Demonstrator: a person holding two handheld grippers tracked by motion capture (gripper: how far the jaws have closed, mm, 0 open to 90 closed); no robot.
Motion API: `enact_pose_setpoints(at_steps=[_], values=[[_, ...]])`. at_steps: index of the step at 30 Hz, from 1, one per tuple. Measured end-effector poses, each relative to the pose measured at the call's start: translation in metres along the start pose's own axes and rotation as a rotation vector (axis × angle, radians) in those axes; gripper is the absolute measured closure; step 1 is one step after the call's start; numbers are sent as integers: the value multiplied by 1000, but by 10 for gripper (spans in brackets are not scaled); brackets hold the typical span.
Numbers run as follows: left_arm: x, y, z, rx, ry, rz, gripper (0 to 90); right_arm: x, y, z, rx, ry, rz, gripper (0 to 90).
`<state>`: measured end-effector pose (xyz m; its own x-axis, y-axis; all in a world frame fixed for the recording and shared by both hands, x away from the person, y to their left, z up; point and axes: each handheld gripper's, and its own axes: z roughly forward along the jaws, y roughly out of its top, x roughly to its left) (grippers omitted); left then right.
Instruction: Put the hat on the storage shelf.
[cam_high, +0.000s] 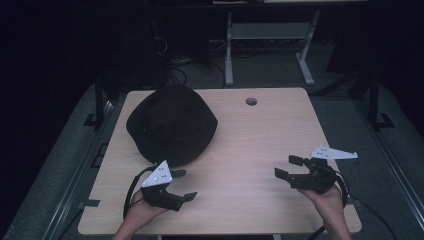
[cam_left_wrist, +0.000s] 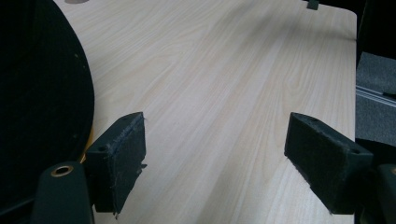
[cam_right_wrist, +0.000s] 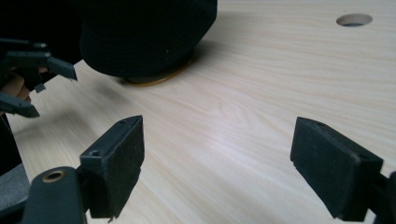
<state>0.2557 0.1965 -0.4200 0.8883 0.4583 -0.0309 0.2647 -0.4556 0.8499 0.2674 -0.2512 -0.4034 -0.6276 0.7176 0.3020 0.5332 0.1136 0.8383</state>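
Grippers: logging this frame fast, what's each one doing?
Left gripper: open, holding nothing, beside the black hat.
Right gripper: open, holding nothing, over the table.

No readable text, label, brand, number or sign appears on anything here.

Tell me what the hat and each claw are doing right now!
Black hat: lying flat on the table, nothing gripping it.
Left claw: open, empty, beside the hat's near edge.
Right claw: open, empty, over bare table.
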Motion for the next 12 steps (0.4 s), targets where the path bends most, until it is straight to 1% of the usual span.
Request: enact_pose_setpoints(at_steps=[7, 12], values=[[2, -1, -1, -1, 8, -9, 202, -1, -18, -6, -1, -14, 11, 170], [2, -1, -2, -12, 10, -19, 202, 2, -35, -11, -13, -17, 19, 170]])
